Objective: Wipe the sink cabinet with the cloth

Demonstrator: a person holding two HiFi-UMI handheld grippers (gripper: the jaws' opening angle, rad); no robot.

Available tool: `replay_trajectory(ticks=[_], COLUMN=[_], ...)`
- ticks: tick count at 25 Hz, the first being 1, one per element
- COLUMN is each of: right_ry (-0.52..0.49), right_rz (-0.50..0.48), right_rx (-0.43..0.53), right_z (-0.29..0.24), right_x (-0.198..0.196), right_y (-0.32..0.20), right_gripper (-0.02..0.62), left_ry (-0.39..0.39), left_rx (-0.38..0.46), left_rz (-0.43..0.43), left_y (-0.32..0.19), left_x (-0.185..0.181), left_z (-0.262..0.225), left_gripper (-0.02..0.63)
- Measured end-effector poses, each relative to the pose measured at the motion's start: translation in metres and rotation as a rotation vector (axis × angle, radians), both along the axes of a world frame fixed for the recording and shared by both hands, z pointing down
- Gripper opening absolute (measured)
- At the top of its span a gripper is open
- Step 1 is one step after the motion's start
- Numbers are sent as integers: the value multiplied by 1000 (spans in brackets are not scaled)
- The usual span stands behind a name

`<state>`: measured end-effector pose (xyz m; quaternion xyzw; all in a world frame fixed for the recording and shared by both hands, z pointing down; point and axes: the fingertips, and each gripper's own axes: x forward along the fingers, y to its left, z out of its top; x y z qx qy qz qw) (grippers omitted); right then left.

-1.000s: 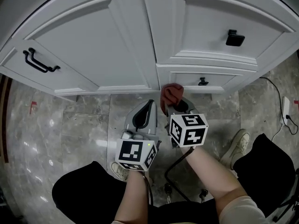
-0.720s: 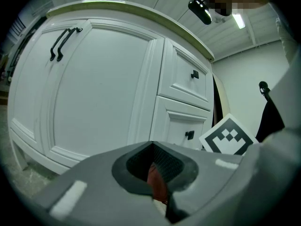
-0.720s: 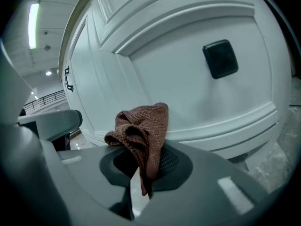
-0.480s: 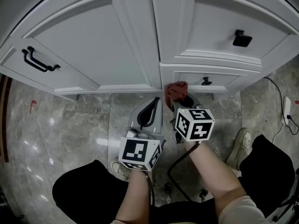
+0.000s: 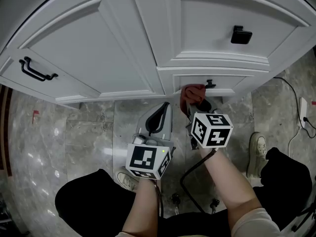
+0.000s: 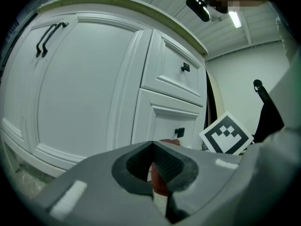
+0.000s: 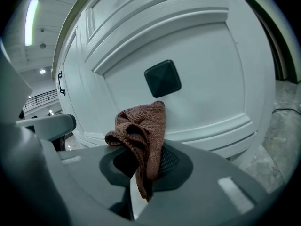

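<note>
The right gripper [image 5: 196, 104], clamped on the bunched cloth [image 5: 192, 92], is now pressing it further right along the cabinet's [image 5: 98, 58] lower drawer [image 5: 232, 81] than a second ago, so the wiping is progressing. A knob [image 5: 211, 84] just right of the cloth is standing in the way. The left gripper [image 5: 160, 113] is idling beside it, jaws together and empty.

Reddish-brown cloth [image 5: 192, 94], white cabinet [image 5: 98, 48], seemingly grey-marbled floor [image 5: 74, 132]

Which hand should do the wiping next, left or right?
Right. The right tool grips the cloth, held at the lower drawer front. The left tool is shut, empty and farther back.
</note>
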<state>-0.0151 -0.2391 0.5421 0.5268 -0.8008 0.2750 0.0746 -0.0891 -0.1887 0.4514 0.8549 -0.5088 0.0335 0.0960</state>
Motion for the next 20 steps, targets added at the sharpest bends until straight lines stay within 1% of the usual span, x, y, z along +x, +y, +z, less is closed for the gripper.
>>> replay_trajectory(ticks=[8, 12, 17, 20], right_ry=[4, 11, 47, 92], right_rz=[65, 91, 130, 157], right_rx=[1, 1, 1, 10], right_z=[-1, -1, -1, -1], right_x=[50, 68, 99, 121], right_y=[0, 0, 1, 1], right_gripper=[94, 95, 92, 87], left_ry=[-9, -19, -17, -8], left_rx=[-4, -13, -15, -10], left_rz=[55, 84, 88, 92], left_y=[-5, -4, -6, -8], left_x=[36, 54, 65, 73], left_z=[2, 5, 5, 3], left_gripper=[0, 0, 0, 0])
